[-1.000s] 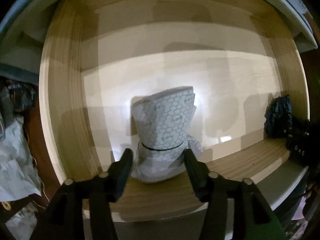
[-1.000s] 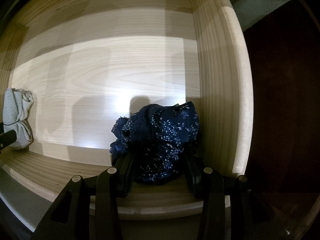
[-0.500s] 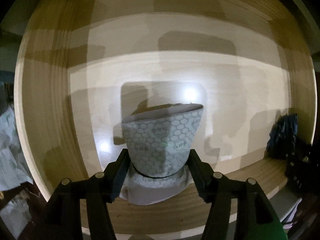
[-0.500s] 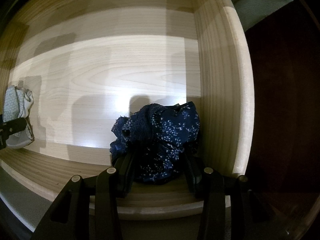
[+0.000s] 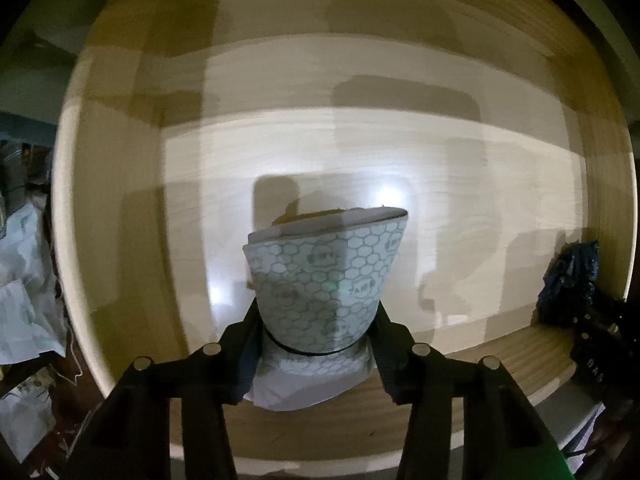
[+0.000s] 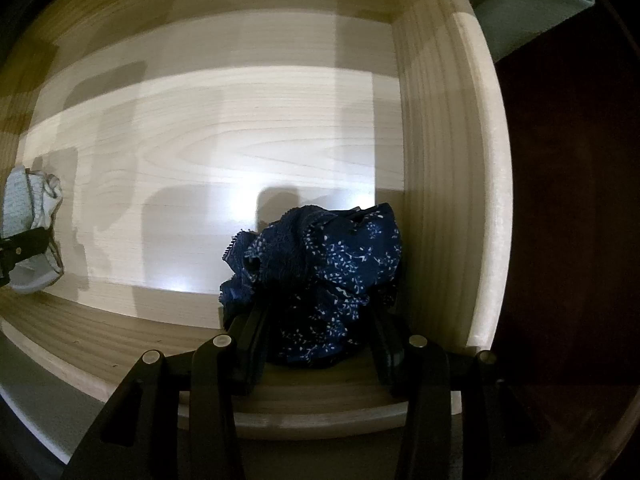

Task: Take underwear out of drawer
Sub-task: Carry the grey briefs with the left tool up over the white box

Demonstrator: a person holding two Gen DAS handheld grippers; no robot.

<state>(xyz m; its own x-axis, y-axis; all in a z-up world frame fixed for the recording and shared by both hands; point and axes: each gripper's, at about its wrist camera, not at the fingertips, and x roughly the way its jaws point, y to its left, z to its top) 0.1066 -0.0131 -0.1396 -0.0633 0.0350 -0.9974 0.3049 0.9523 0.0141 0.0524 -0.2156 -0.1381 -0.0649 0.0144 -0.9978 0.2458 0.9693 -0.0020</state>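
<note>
A folded white underwear with a grey honeycomb print (image 5: 320, 284) is held between the fingers of my left gripper (image 5: 316, 332), lifted above the floor of the pale wooden drawer (image 5: 440, 184). It also shows at the left edge of the right wrist view (image 6: 32, 224). My right gripper (image 6: 316, 320) is shut on a bunched dark blue floral underwear (image 6: 320, 276) in the drawer's near right corner. That blue piece also shows in the left wrist view (image 5: 568, 280).
The drawer's right wall (image 6: 444, 184) stands just beside the blue underwear. The front rim (image 6: 120, 344) runs under both grippers. Crumpled pale bags (image 5: 24, 308) lie outside the drawer at left. A grey-green cloth (image 6: 528, 4) lies beyond the far right corner.
My left gripper has closed on the honeycomb underwear and lifted it off the drawer floor toward the camera. The right gripper and the blue underwear have stayed in place.
</note>
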